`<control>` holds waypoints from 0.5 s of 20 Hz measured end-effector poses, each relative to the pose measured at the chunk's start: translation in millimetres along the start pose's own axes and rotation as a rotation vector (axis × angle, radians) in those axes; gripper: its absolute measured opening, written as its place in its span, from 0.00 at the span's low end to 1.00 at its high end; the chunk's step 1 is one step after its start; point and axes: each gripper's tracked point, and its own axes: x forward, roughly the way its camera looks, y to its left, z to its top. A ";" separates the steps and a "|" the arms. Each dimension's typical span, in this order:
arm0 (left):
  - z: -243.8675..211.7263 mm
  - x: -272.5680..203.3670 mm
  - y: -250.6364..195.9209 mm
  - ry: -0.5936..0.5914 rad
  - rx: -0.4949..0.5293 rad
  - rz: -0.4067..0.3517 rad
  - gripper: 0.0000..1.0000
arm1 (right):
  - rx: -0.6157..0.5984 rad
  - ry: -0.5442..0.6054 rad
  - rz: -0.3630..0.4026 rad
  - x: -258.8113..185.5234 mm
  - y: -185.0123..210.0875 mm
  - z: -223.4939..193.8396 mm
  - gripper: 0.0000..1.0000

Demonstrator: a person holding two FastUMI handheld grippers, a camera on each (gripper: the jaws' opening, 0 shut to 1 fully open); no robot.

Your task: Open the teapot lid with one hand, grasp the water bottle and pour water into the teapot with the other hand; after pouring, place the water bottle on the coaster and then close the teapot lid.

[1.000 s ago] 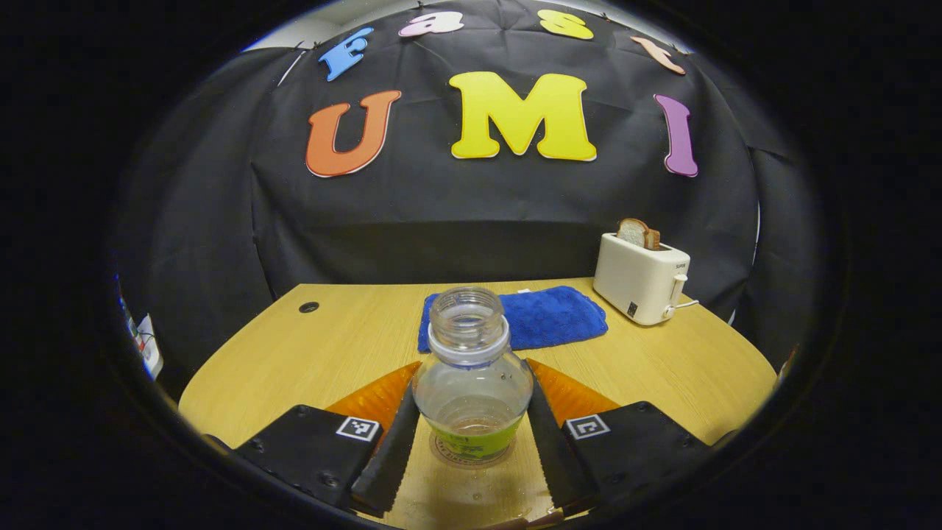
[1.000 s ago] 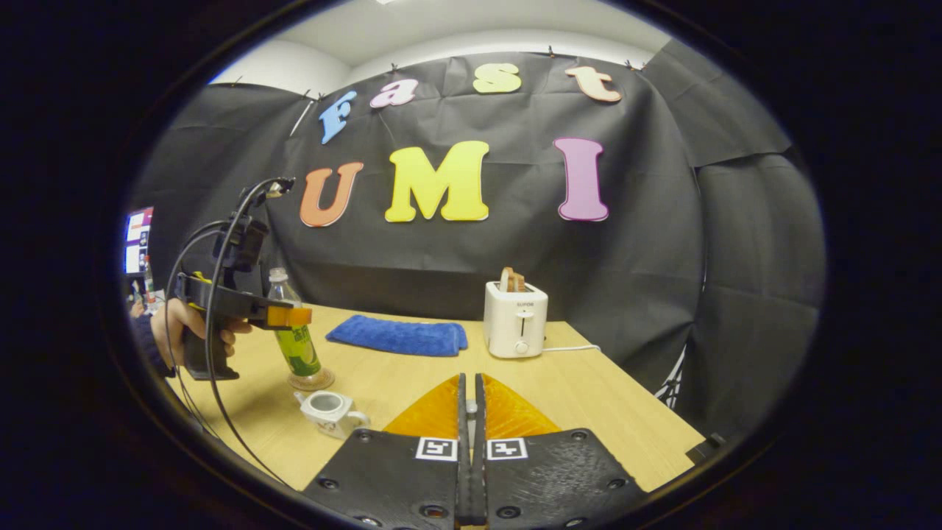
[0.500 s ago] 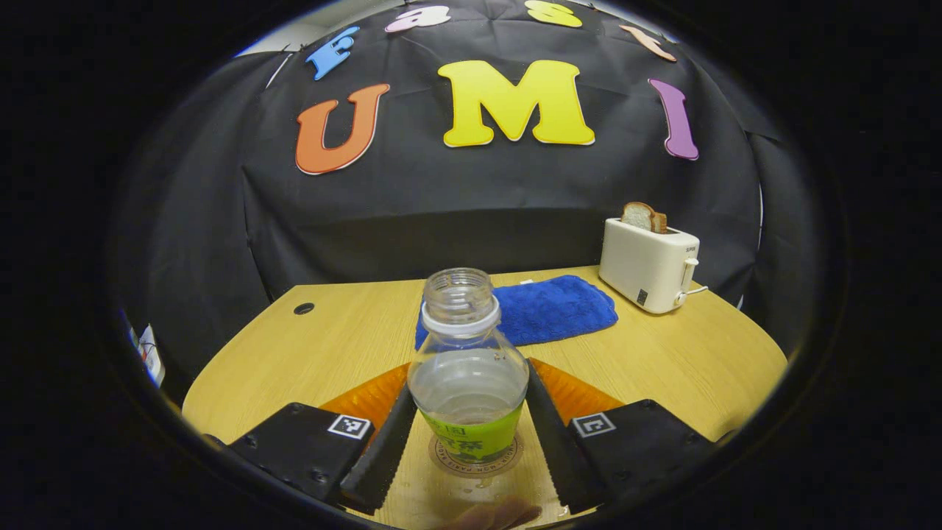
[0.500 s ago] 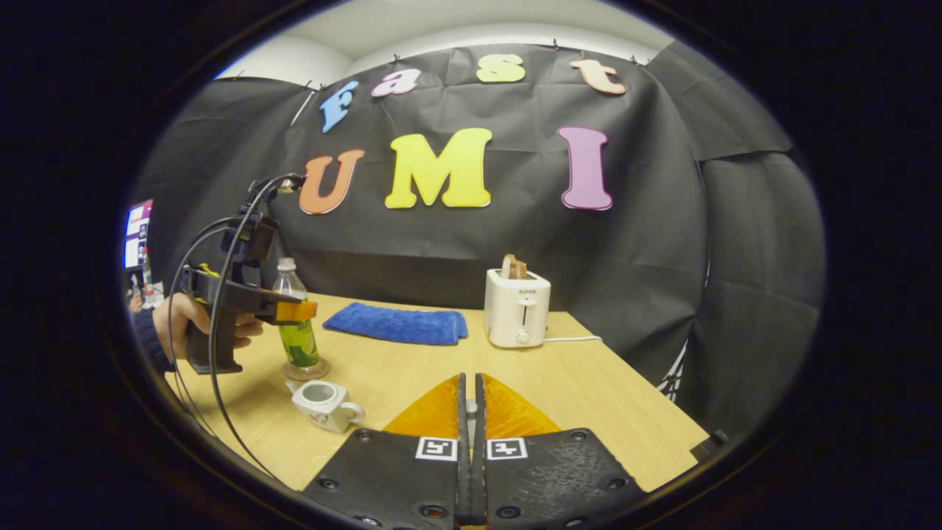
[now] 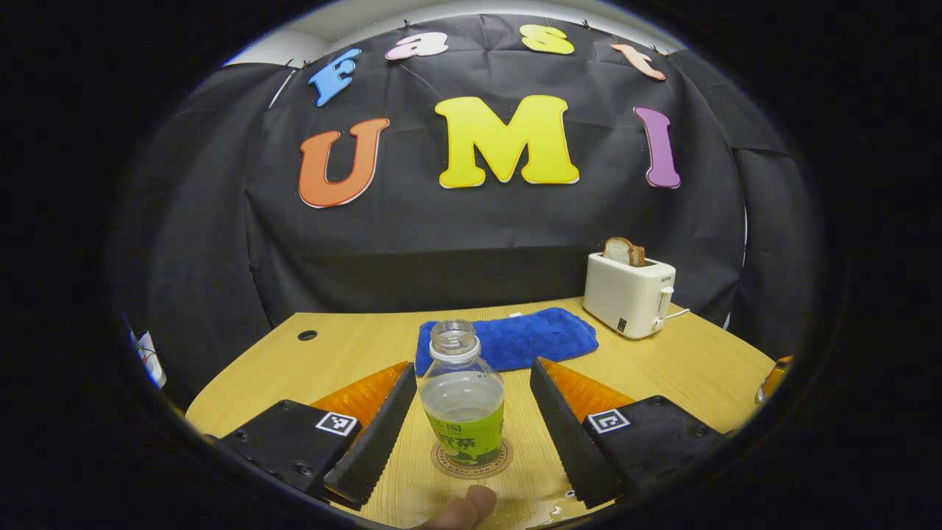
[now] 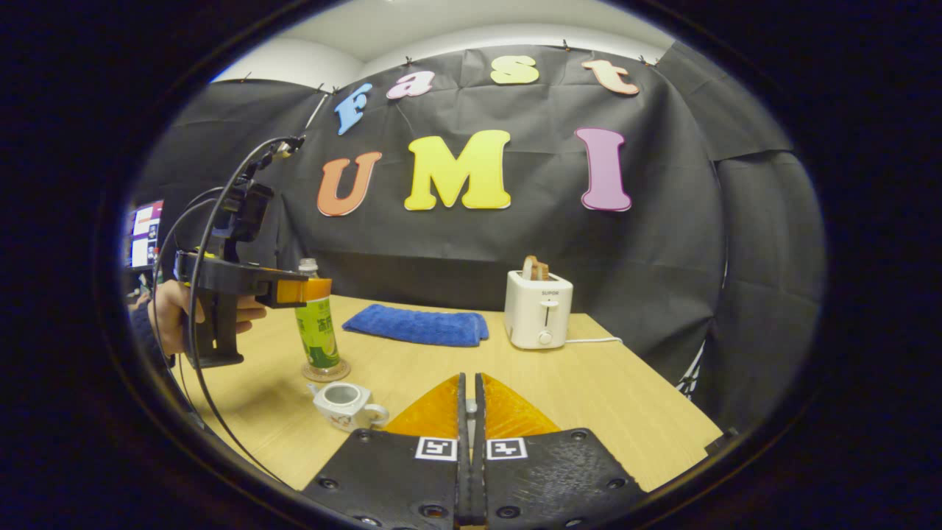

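In the left gripper view, the left gripper is spread wide, fingers apart from the clear plastic water bottle with a green label – holding nothing. The bottle stands upright and uncapped on a round brown coaster on the light wooden table. A blue towel lies at 12 o'clock behind it, a white toaster with bread at 2 o'clock.

In the right gripper view, the small white teapot sits lidless at 6 o'clock from the bottle. The right gripper is closed – whether it pinches anything, I can't tell.
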 end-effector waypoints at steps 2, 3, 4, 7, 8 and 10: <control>8.9 -14.3 6.7 -0.034 0.013 0.007 0.97 | 0.016 0.017 0.017 0.4 4.2 -7.0 0.00; 11.5 -24.0 8.4 -0.049 0.017 0.008 0.97 | 0.029 0.024 0.029 1.0 9.0 -8.5 0.00; 17.0 -34.2 9.7 -0.067 0.014 0.007 0.97 | 0.041 0.027 0.043 1.2 13.7 -8.1 0.00; 20.7 -70.4 13.1 -0.091 -0.010 0.002 0.98 | 0.044 0.027 0.054 1.2 21.9 -5.2 0.00; 19.3 -84.9 13.5 -0.095 -0.030 -0.002 0.97 | 0.041 0.019 0.047 0.4 21.7 -1.2 0.00; 18.8 -111.8 14.4 -0.127 -0.062 0.000 0.98 | 0.050 0.008 0.039 -3.2 23.1 6.0 0.00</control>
